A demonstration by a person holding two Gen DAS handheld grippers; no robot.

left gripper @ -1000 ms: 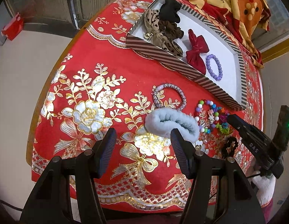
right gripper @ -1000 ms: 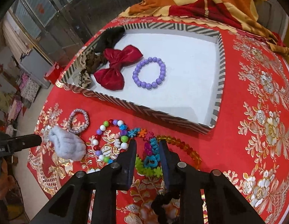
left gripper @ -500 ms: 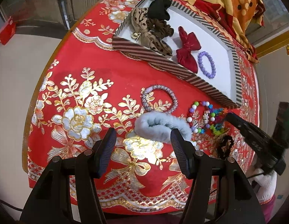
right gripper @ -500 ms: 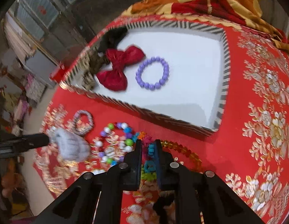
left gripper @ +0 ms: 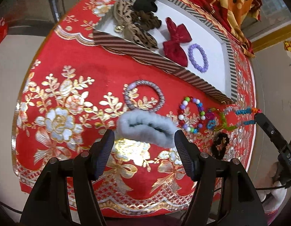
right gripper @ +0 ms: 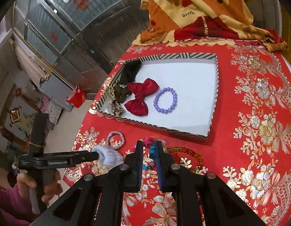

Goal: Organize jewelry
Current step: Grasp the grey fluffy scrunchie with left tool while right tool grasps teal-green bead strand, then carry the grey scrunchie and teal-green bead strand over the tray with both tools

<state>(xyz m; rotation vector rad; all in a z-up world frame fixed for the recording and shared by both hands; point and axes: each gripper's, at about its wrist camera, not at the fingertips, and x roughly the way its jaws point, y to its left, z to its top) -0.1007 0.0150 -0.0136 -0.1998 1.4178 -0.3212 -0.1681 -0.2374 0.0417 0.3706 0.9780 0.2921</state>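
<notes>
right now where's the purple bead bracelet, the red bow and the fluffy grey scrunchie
purple bead bracelet [right gripper: 165, 100]: right wrist view, on its lower-left beads
red bow [right gripper: 140, 96]: right wrist view, centre knot
fluffy grey scrunchie [left gripper: 145, 130]: left wrist view, front fuzzy edge

Left gripper [left gripper: 144, 145]: black frame, ribbed dark-blue pads [left gripper: 105, 150], silver screws. Right gripper [right gripper: 148, 151]: same build ("DAS" lettering, lower right of left-wrist view). Bare hand [right gripper: 40, 184], magenta sleeve [right gripper: 10, 205]; white glove [left gripper: 275, 192].

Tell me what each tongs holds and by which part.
Right tongs are shut on one end of the colorful bead strand, lifting it off the table. Left tongs are open, straddling the fluffy grey scrunchie, holding nothing.
</notes>
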